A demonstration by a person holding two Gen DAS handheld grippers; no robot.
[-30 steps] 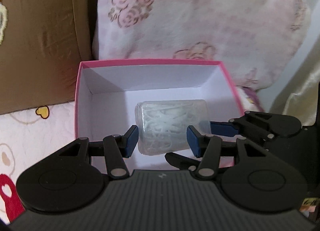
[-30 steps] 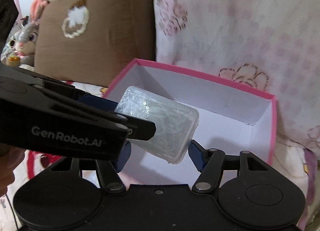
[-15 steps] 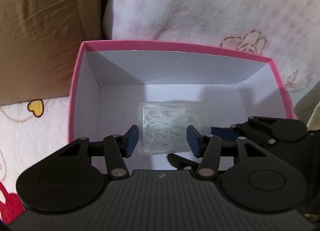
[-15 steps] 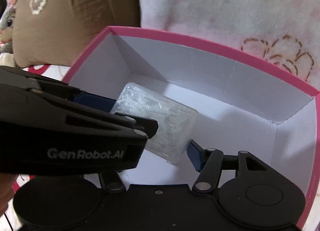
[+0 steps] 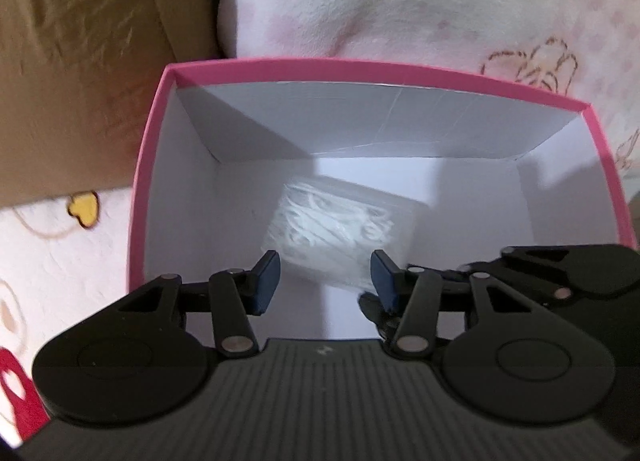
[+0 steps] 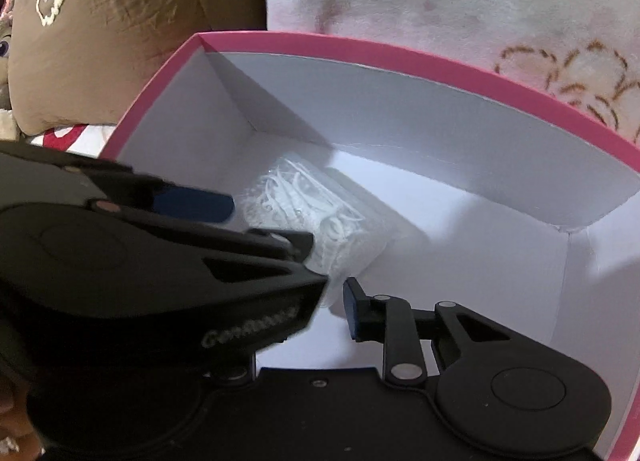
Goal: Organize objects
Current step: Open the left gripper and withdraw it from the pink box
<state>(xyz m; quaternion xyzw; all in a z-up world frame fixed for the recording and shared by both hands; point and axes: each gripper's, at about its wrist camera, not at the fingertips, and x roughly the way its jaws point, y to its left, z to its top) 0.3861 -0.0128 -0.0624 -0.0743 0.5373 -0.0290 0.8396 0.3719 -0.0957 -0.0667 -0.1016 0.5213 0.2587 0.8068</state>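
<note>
Lowered since a second ago from above the rim into the pink box (image 5: 152, 165), the clear plastic case (image 5: 336, 229) of white picks now appears to rest on the box's white floor, both tools having dropped in with it. The left tool (image 5: 325, 277) stands with its blue pads spread wide, the case just ahead of and between them, no pad seen touching it. From the right-hand camera the right tool (image 6: 336, 293) shows one blue pad just beside the case's near corner; its other finger is hidden behind the left tool's body, so whether it grips cannot be told, though the case looks let go. The case's long axis runs slantwise across the floor, from near left to far right in the left view. Both tools sit close; pulling back clear of the walls looks the likely next call
</note>
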